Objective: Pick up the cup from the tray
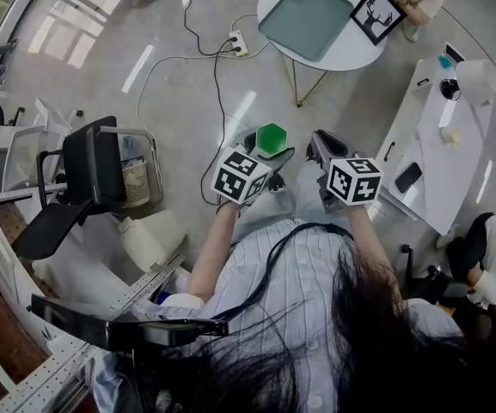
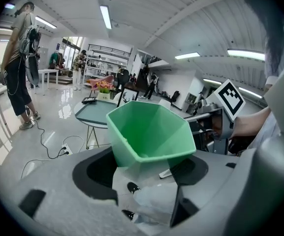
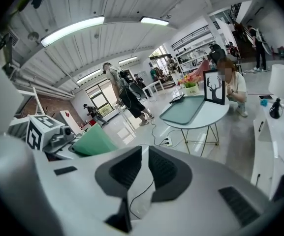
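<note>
Now left gripper (image 1: 267, 155) clamps green cup (image 2: 149, 132) above floor (image 1: 179, 93); right gripper (image 3: 144, 162) empty, jaws nearly together; tray (image 1: 306, 20) on round table (image 1: 355, 52), well apart.

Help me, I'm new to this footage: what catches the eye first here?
The bright green cup stands out most, gripped between the jaws of the left gripper, above the floor. Ahead stands a round white table bearing a teal tray and a framed deer picture.
</note>
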The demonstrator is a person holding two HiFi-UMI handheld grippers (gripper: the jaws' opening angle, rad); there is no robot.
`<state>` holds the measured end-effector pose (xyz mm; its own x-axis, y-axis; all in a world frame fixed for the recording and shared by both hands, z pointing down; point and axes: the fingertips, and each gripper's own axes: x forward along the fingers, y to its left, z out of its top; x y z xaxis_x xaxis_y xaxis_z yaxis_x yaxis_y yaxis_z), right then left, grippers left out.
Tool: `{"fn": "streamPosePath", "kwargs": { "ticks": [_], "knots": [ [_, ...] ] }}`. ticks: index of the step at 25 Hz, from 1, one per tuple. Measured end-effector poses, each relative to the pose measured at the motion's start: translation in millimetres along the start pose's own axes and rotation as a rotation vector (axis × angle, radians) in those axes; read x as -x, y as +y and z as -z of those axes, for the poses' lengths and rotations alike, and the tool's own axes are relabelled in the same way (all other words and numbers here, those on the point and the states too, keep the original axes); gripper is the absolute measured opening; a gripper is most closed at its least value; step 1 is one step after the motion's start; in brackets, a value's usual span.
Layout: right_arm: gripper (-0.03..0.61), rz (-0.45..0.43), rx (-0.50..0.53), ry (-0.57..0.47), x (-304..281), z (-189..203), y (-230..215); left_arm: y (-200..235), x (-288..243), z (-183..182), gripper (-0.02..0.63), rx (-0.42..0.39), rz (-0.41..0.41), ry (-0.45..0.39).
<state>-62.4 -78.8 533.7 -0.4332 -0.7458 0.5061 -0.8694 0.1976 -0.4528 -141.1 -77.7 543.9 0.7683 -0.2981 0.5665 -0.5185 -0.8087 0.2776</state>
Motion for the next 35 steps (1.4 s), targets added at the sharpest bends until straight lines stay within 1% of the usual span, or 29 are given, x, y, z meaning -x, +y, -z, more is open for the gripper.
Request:
{"fn": "streamPosePath", "kwargs": {
  "ticks": [6, 13, 20, 26, 35],
  "knots": [
    [0.060, -0.001, 0.022, 0.011, 17, 7, 0, -20, -3, -1, 0.327, -0.002, 0.012, -0.004],
    [0.060, -0.028, 0.035, 0.030, 43, 20, -2, -48, -10, 3, 0.328, 0.008, 0.011, 0.007],
    [0.059, -0.072, 0.038, 0.033, 82, 35, -11, -94, -15, 7, 0.328, 0.009, -0.003, 0.006],
    [0.052, -0.137, 0.048, 0.022, 117, 57, -2, -133, -8, 23, 0.328, 0.016, -0.032, -0.010],
    [0.044, -0.174, 0.073, -0.017, 177, 88, 5, -197, -1, 54, 0.328, 0.006, -0.043, -0.008]
  ]
}}
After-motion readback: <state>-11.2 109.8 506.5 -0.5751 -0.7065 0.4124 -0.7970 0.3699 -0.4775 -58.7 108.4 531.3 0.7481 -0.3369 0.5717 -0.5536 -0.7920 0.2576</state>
